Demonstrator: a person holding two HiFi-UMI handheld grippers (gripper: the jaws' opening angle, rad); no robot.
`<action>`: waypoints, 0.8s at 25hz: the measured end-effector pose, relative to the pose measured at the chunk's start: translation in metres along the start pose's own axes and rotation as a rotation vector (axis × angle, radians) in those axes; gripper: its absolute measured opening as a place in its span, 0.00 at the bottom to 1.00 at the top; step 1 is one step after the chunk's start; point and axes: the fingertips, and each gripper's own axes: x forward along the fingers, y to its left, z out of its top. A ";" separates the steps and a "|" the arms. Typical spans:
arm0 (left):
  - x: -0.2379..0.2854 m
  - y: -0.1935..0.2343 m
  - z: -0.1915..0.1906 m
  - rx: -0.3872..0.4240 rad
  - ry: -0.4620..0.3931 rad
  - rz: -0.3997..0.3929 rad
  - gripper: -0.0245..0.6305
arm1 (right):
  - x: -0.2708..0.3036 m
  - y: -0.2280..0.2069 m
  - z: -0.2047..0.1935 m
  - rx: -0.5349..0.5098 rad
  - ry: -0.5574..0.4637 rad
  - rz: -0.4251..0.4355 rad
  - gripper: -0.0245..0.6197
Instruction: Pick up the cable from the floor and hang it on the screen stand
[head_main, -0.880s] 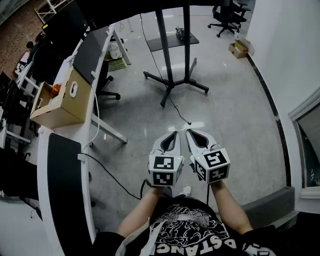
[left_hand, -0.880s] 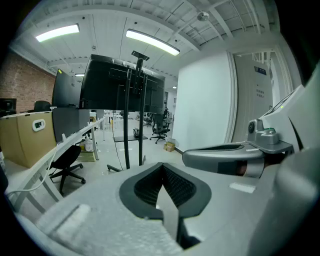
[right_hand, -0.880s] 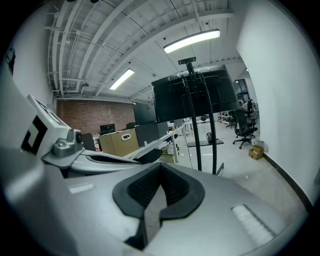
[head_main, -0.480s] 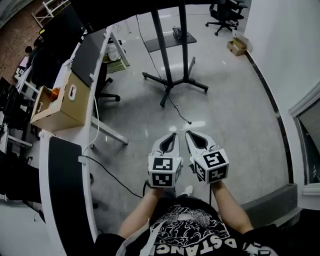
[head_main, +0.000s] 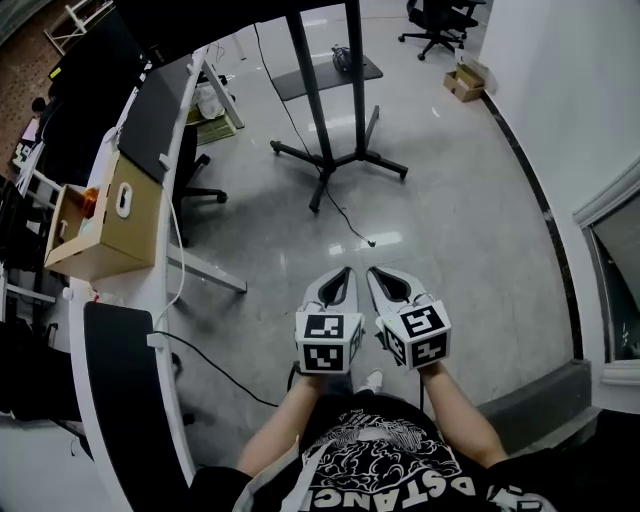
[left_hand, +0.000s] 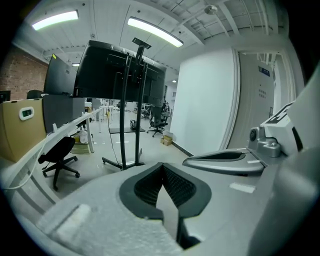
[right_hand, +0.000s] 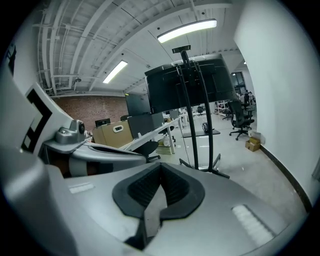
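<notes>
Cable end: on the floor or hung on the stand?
On the floor. In the head view the cable lies loose on the tiles, trailing from the screen stand base toward the person; nothing holds it.

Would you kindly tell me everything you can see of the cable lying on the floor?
The cable is thin, dark and looks flexible. It lies slack on the glossy grey floor, running from the foot of the black screen stand toward the person, where its free end rests. The left gripper and right gripper, both shut, hover short of that end without touching it.
</notes>
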 end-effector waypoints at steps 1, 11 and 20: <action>0.006 0.003 0.000 -0.002 0.005 -0.003 0.04 | 0.006 -0.003 0.000 -0.003 0.003 -0.004 0.05; 0.085 0.051 0.013 -0.037 0.072 -0.041 0.04 | 0.087 -0.047 0.006 0.007 0.084 -0.033 0.05; 0.150 0.107 0.010 -0.072 0.150 -0.077 0.04 | 0.172 -0.070 0.008 0.025 0.148 -0.054 0.05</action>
